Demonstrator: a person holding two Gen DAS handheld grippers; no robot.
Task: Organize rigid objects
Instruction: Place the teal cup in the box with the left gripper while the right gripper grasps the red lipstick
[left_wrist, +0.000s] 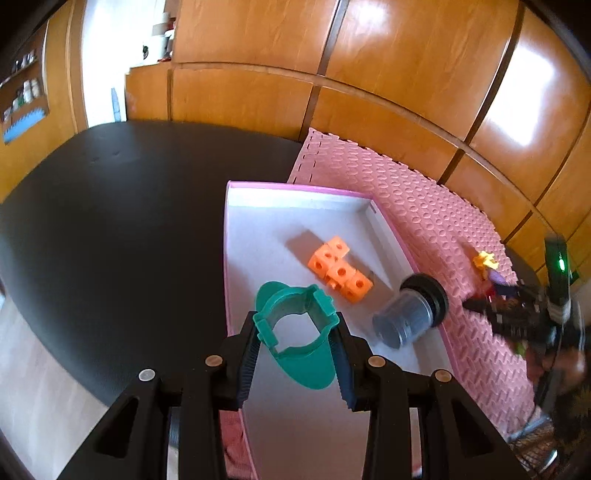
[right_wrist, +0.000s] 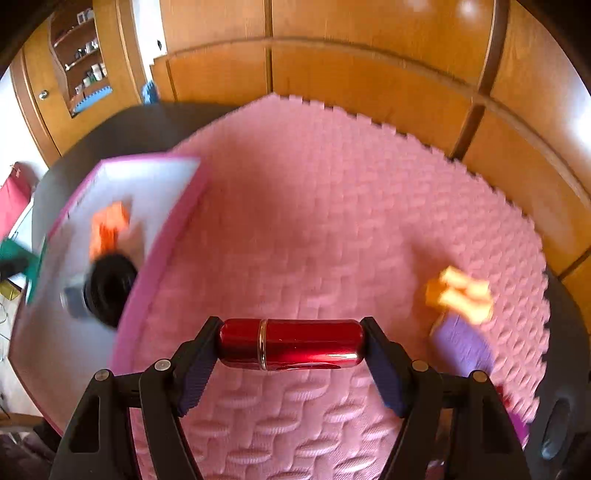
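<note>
My left gripper is shut on a green plastic piece and holds it over the near part of a pink-rimmed white box. In the box lie an orange cube cluster and a clear jar with a black lid. My right gripper is shut end to end on a red metallic cylinder, above the pink foam mat. The box, cubes and jar show blurred at the left of the right wrist view.
A yellow-orange piece and a purple object lie on the mat at the right. The mat lies on a dark round table. Wooden cabinets stand behind. The right gripper shows blurred at the right of the left wrist view.
</note>
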